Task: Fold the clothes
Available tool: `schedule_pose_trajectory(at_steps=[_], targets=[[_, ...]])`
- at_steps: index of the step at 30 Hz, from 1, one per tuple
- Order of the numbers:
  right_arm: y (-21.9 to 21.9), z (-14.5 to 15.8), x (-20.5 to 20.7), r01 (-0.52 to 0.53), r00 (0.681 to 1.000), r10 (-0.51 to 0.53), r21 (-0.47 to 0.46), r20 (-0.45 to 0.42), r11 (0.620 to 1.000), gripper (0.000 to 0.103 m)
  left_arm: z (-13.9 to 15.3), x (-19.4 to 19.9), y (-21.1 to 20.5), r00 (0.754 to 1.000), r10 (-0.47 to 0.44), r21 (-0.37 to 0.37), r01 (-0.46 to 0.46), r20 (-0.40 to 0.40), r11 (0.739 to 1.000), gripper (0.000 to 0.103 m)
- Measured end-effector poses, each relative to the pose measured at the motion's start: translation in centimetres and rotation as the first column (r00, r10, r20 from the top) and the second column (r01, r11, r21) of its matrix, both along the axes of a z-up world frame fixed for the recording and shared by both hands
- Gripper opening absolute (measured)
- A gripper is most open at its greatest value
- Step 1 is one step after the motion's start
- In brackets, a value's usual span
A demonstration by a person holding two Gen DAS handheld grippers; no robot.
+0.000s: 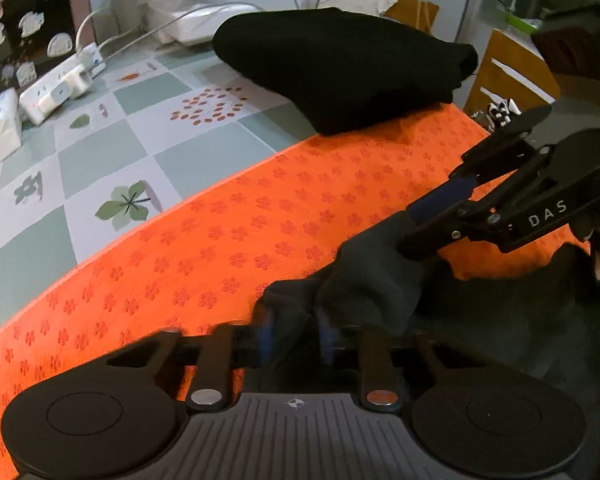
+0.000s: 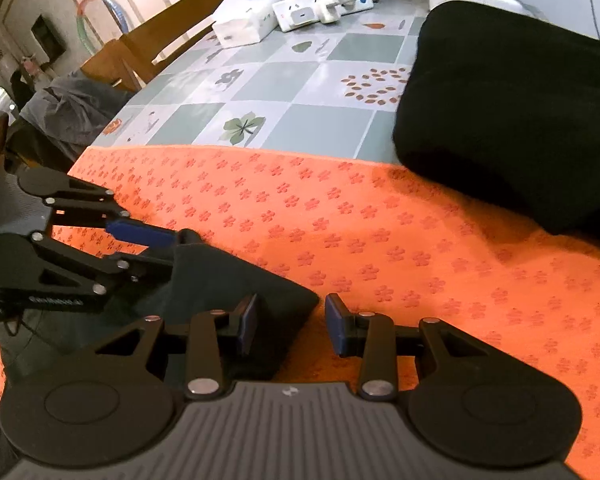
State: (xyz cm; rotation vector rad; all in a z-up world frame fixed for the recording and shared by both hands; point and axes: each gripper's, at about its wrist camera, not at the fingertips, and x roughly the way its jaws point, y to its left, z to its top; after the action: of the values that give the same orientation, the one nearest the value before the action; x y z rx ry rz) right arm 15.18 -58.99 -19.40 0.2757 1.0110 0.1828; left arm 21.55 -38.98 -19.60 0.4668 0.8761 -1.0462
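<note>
Dark grey knit cloth, soft and limp, is bunched between the blue pads of the left gripper (image 1: 294,334), whose jaws are closed on a corner of the garment (image 1: 364,280). In the right wrist view the right gripper (image 2: 290,326) stands with its jaws apart and nothing between them; the garment's pointed corner lies just under and beside its left pad. In the left wrist view that gripper seems to press into the cloth from the right, but whether it pinches anything there I cannot tell.

The garment lies on the near edge of the orange flower-print mat (image 1: 220,232), which covers the near part of the counter (image 1: 92,160) with its green-and-white checked cloth. A folded black garment (image 1: 340,68) rests at the mat's far edge, partly on the mat and partly on the checked cloth, well apart from both grippers. Farther back are a white power strip (image 2: 324,8) with a charger plugged in and a tissue pack (image 2: 246,20).

The cloth looks light and floppy; it should drape and crease wherever it is lifted, and it is unlikely to slip from rubber pads. The best hold is probably at an edge or corner, one gripper on each, so the fabric can be stretched flat over the mat before a fold.
</note>
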Motion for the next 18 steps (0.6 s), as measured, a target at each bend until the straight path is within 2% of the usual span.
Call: schedule_pose_trajectory(at_steps=[1, 2, 3, 6, 8, 9, 11, 13, 16, 18], targets=[[0.2, -0.2, 0.1, -0.002, 1.0, 0.002, -0.001, -0.001, 1.0, 0.04, 0.1, 0.0, 0.2, 1.0, 0.001, -0.008, -0.001, 0.005, 1.0, 0.012], [0.3, -0.2, 0.1, -0.003, 1.0, 0.003, -0.006, 0.002, 1.0, 0.023, 0.5, 0.1, 0.6, 1.0, 0.012, -0.025, -0.012, -0.001, 1.0, 0.011], [0.4, -0.1, 0.0, -0.009, 1.0, 0.009, -0.012, 0.009, 1.0, 0.011, 1.1, 0.6, 1.3, 0.999, 0.034, -0.054, -0.035, -0.016, 0.998, 0.011], [0.3, 1.3, -0.5, -0.016, 0.998, 0.018, -0.027, 0.052, 0.999, 0.011, 3.0, 3.2, 4.1, 0.988, 0.119, -0.149, -0.133, -0.1, 0.98, 0.01], [-0.5, 2.7, -1.0, -0.016, 0.996, 0.018, -0.026, 0.087, 1.0, 0.011, 4.0, 5.4, 5.9, 0.966, 0.185, -0.201, -0.22, -0.179, 0.954, 0.01], [-0.7, 3.0, -1.0, -0.017, 0.995, 0.02, -0.03, 0.093, 0.999, 0.01, 4.3, 6.6, 6.8, 0.95, 0.221, -0.221, -0.27, -0.223, 0.937, 0.01], [-1.0, 3.4, -1.1, -0.021, 0.995, 0.024, -0.038, 0.1, 0.999, 0.001, 3.9, 8.6, 8.0, 0.907, 0.258, -0.238, -0.345, -0.333, 0.908, 0.01], [-1.4, 3.9, -1.1, -0.024, 0.994, 0.029, -0.047, 0.108, 0.999, 0.001, 3.3, 9.5, 8.9, 0.866, 0.252, -0.25, -0.383, -0.432, 0.889, 0.01], [-1.9, 4.6, -1.2, -0.028, 0.992, 0.035, -0.06, 0.119, 0.998, 0.001, 2.8, 9.5, 9.5, 0.848, 0.299, -0.22, -0.423, -0.437, 0.879, 0.012], [-1.7, 4.3, -1.2, -0.035, 0.993, 0.042, -0.062, 0.108, 0.997, 0.004, 2.5, 9.7, 10.1, 0.825, 0.331, -0.221, -0.466, -0.458, 0.857, 0.018]])
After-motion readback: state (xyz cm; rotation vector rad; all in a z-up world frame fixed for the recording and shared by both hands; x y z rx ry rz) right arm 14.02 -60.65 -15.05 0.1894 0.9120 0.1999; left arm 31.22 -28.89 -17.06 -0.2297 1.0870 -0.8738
